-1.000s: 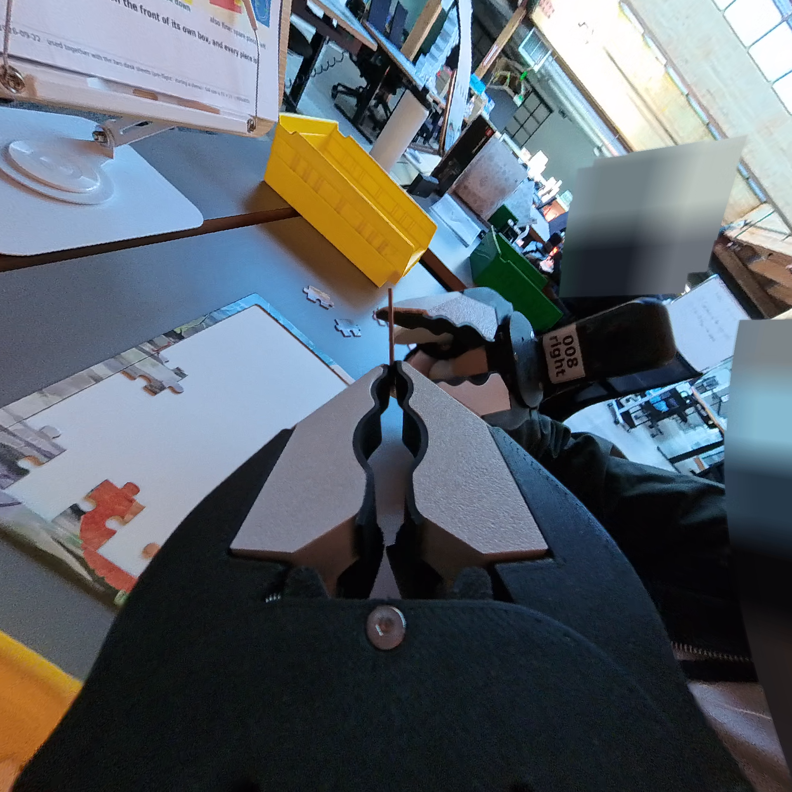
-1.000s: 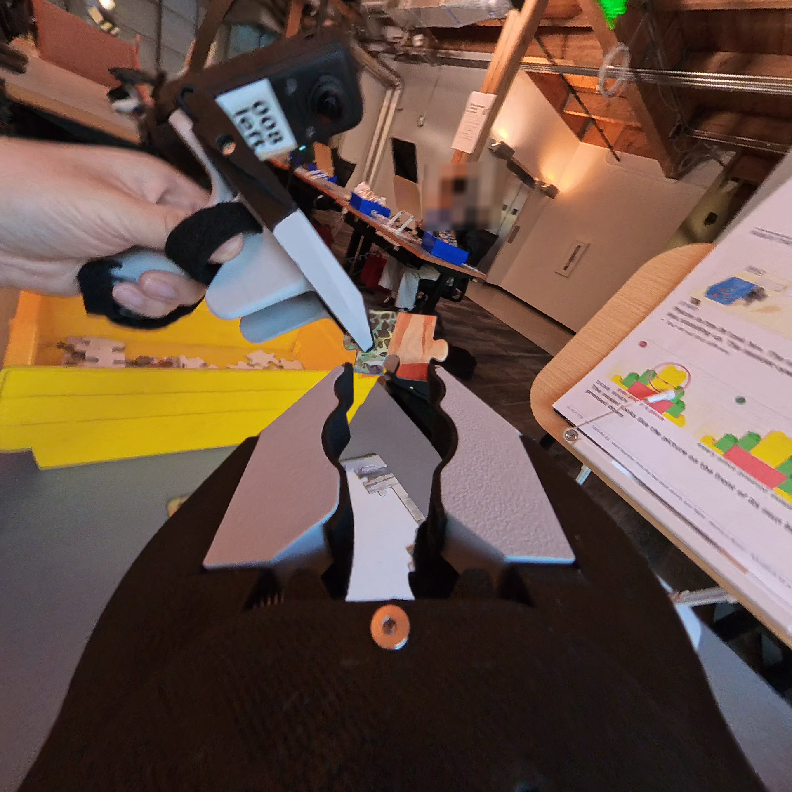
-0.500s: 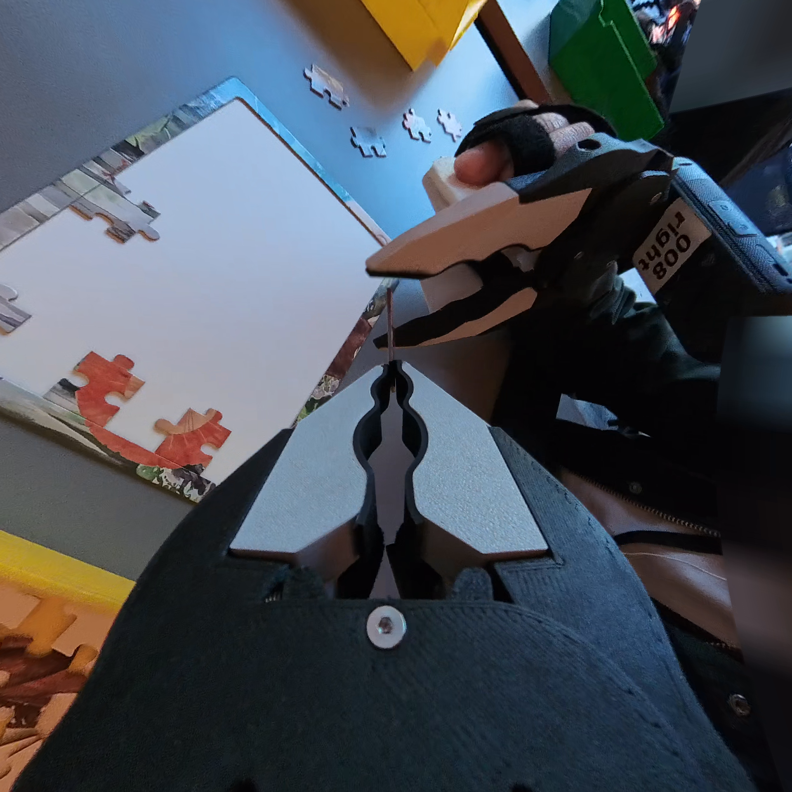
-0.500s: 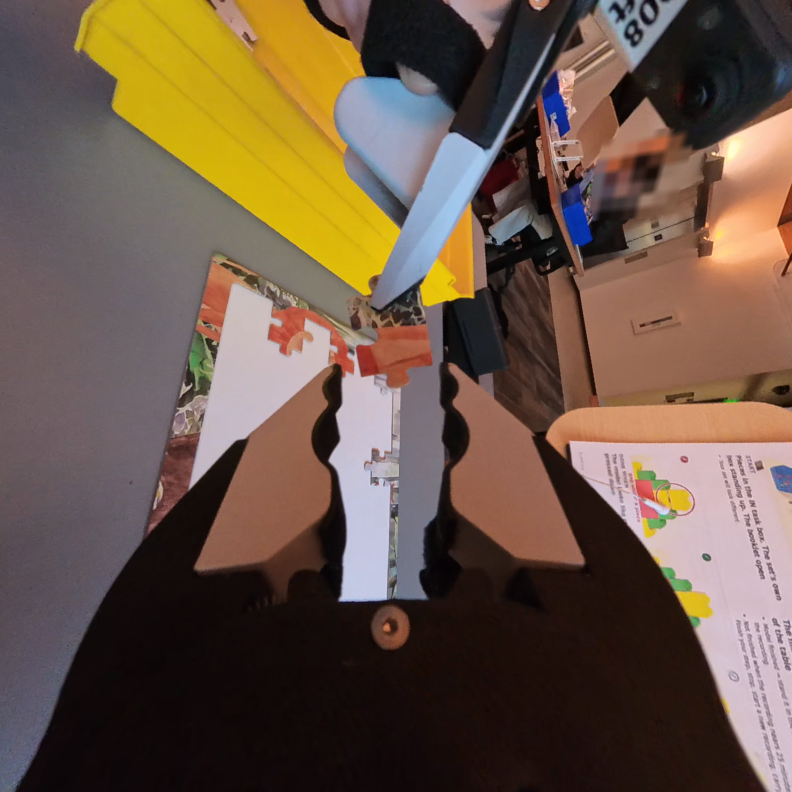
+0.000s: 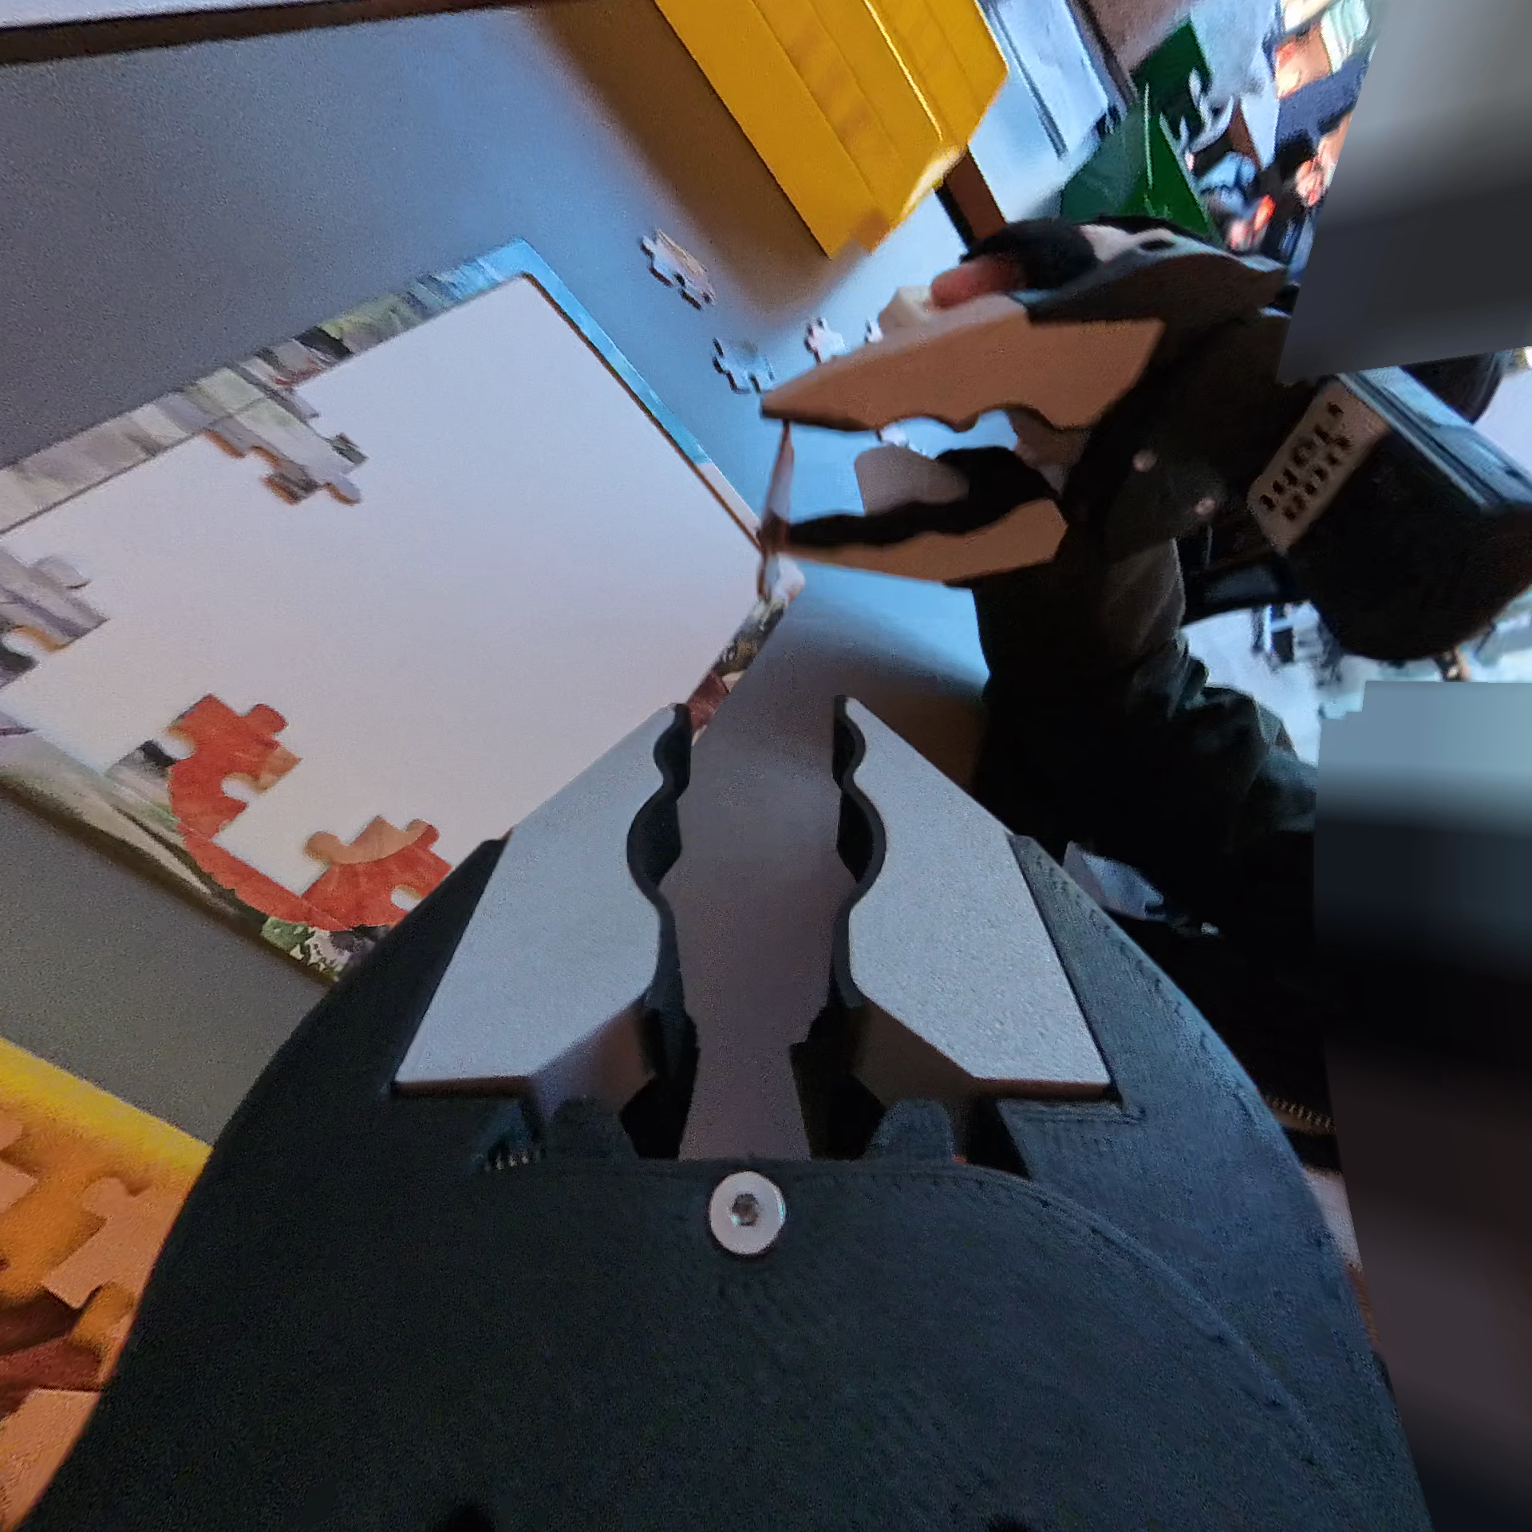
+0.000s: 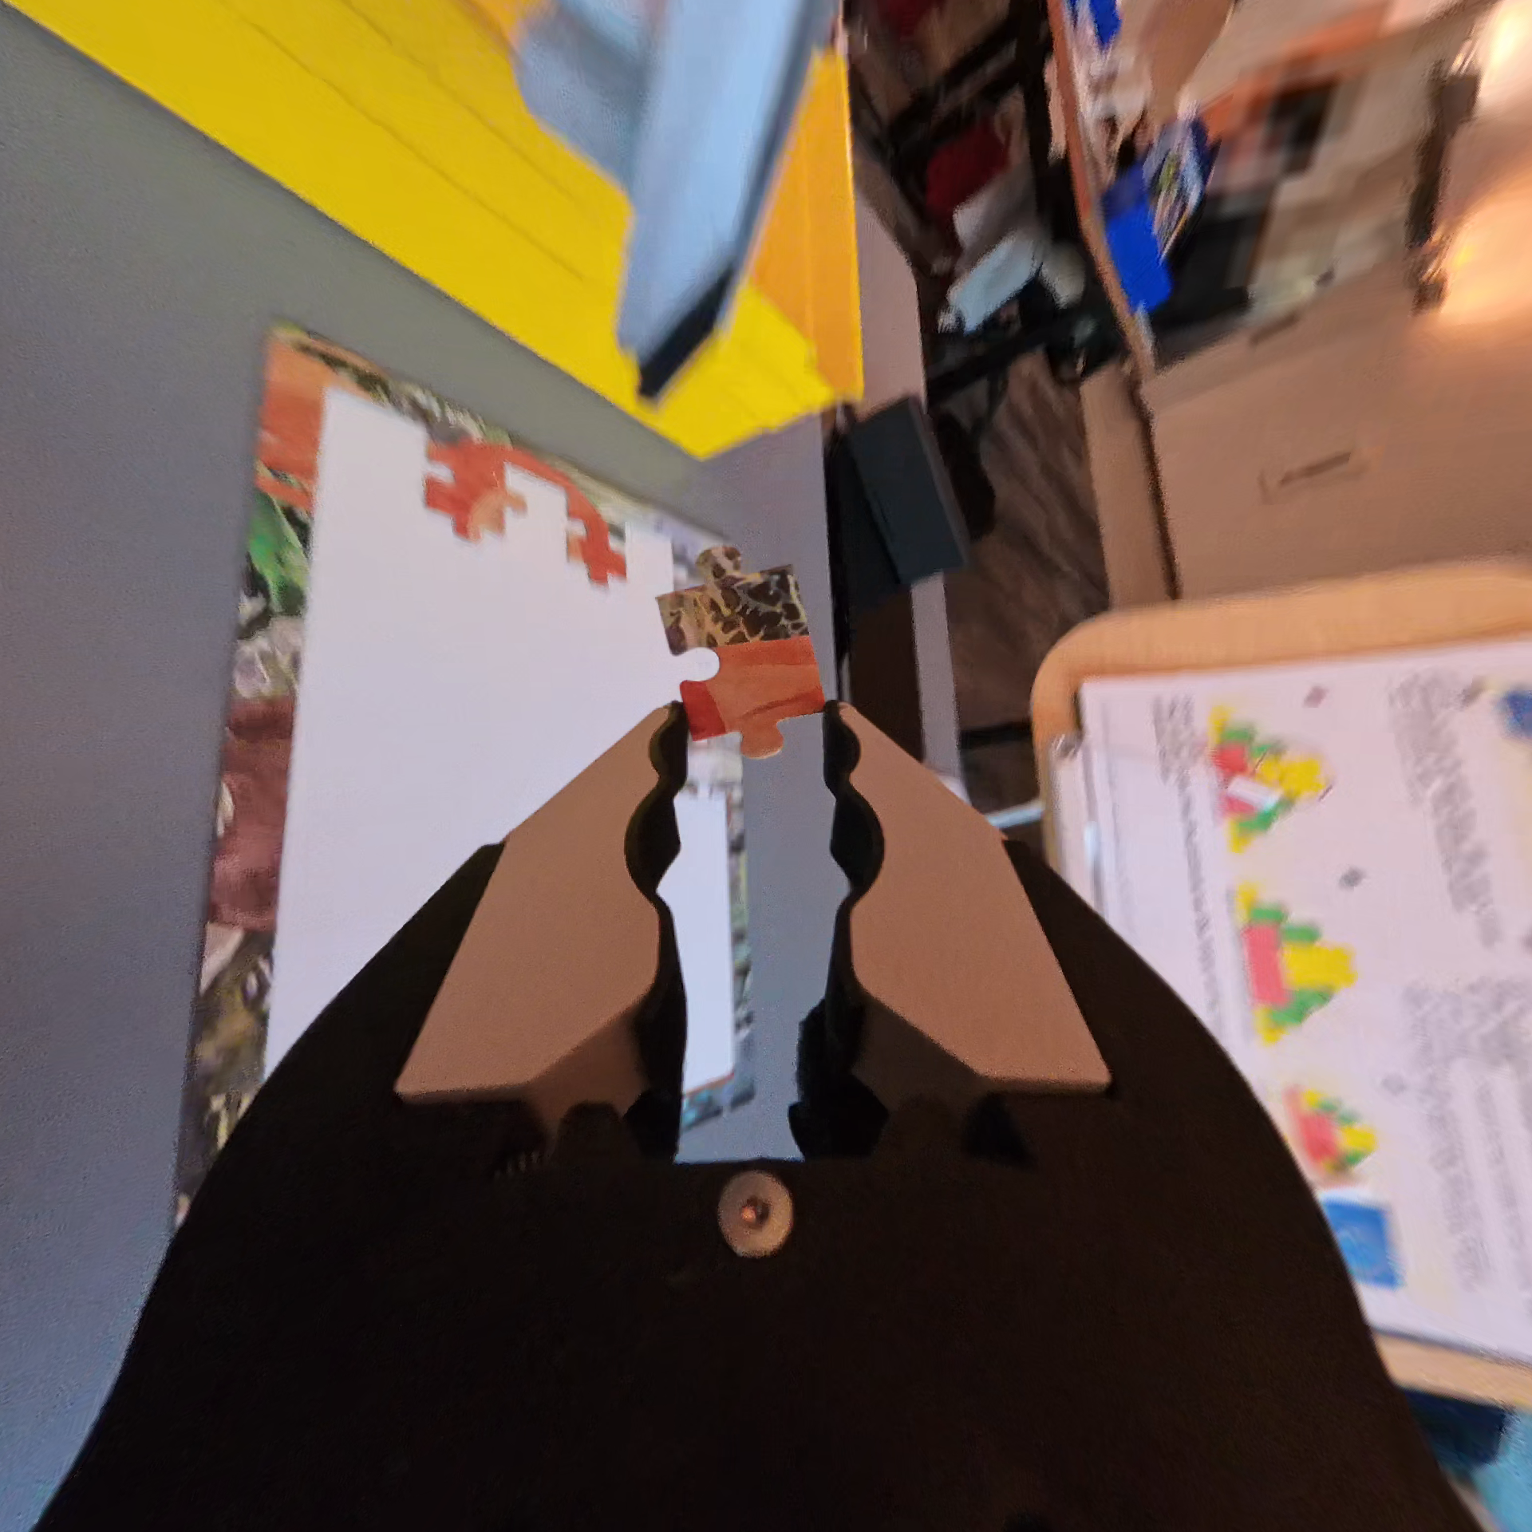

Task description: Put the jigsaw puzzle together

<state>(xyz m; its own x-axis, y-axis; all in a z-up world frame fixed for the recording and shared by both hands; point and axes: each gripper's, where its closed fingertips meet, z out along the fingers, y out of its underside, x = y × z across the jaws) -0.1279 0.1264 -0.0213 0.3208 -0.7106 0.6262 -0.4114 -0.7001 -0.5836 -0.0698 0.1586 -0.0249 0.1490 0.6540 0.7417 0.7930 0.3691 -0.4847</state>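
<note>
Right tongs (image 6: pixel 754 713) pinch the puzzle piece (image 6: pixel 746 655), seemingly upright; knob toward camera.

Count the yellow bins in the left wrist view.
2. The far bin stands on the table beyond the puzzle board's far corner; the near bin is at the lower left edge, holding loose pieces. Others may lie out of frame.

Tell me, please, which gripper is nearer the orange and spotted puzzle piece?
Right. The right gripper grips the puzzle piece between its fingertips; the left gripper is open, apart from it.
</note>
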